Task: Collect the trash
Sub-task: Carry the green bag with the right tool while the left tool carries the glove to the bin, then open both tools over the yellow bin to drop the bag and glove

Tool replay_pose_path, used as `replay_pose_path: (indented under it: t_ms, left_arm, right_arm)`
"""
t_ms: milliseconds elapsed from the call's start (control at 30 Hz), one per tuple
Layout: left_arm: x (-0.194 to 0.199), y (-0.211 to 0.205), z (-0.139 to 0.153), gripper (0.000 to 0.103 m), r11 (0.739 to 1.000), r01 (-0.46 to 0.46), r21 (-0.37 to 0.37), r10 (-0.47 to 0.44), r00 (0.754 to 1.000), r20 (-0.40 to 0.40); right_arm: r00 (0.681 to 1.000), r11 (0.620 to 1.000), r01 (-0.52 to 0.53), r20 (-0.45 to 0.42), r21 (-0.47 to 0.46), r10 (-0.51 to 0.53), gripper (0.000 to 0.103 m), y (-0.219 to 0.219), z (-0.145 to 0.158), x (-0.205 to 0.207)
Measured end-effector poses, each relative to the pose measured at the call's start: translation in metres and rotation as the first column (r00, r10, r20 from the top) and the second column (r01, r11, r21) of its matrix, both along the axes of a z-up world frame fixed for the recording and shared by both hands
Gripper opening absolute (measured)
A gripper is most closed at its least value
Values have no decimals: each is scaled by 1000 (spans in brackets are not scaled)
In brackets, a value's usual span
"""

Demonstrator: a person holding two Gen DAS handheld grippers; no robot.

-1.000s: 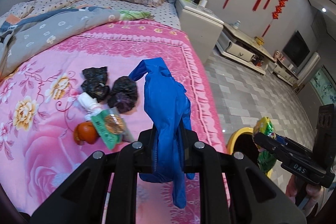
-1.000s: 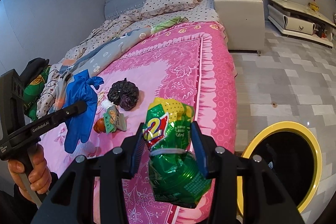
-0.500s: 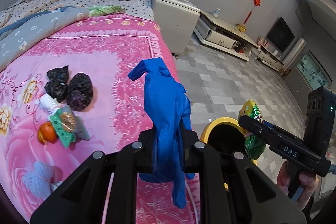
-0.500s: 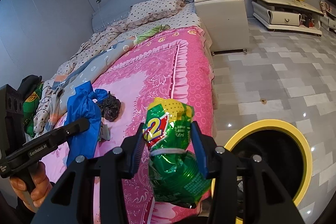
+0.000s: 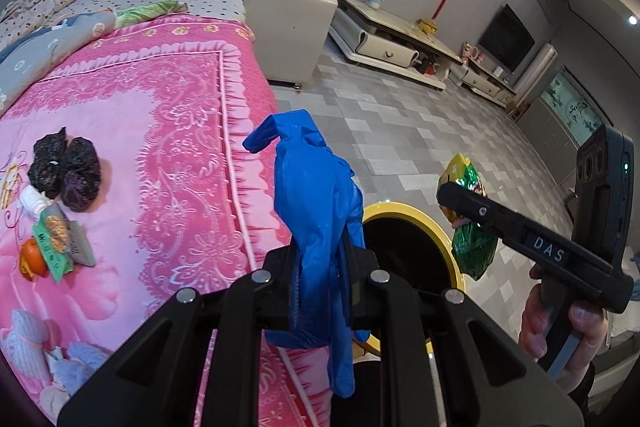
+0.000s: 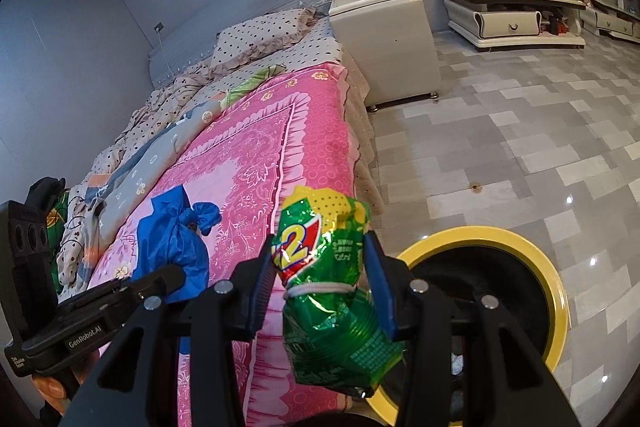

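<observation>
My left gripper is shut on a blue plastic glove, held over the pink bed's edge beside the yellow-rimmed bin. My right gripper is shut on a green snack bag, held just left of the bin. The bag and right gripper also show in the left wrist view, right of the bin. The glove shows in the right wrist view. Black bags, a green packet and an orange lie on the bed.
The pink blanket covers the bed, with pillows and bedding behind. A white nightstand stands by the bed head. A low TV cabinet lines the far wall. Grey tiled floor surrounds the bin.
Both grippers have swung right, away from the trash on the bed and toward the bin on the floor. Each still holds its item.
</observation>
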State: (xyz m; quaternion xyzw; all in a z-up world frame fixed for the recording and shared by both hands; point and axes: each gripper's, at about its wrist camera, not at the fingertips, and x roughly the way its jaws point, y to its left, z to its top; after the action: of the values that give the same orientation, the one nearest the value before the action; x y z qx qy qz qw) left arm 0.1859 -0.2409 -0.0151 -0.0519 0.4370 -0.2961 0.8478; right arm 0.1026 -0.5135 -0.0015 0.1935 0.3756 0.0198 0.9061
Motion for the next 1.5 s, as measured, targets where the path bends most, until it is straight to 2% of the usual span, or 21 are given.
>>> replay_pose_path:
  t_ms: [467,700,967,1233,1300,1500]
  left_arm:
    - [-9,-72,-26,15,994,109,20,-108,993,-43]
    - [-6,-99,-51,15,991,133,23,-130,986,-100]
    - [-6,-119,-76,15,988,155,26,-150,978,-143]
    - [-12,-129,-82,16,982,187,35,-181,973,-146]
    - [-12,-129,-82,16,981,190,33,-183,972,-150]
    - [-12,-124,-79,31,982,188,26,-183,974,-134]
  right_arm:
    - [996,996,86,-31,21,-85,41,-50,-19,-8]
    - [987,988,150,-71,33,-147,41,-76,-37,-11]
    - [967,974,222,-134,43,-215,41,-103,-64,-15]
    - [954,964,263,-162,48,-253,41,-117,-78,-19]
    - [953,963,269,-158,36,-260,41,-116,-77,-21]
    - [946,957,288,-160,21,-281,46,-118,-76,-23]
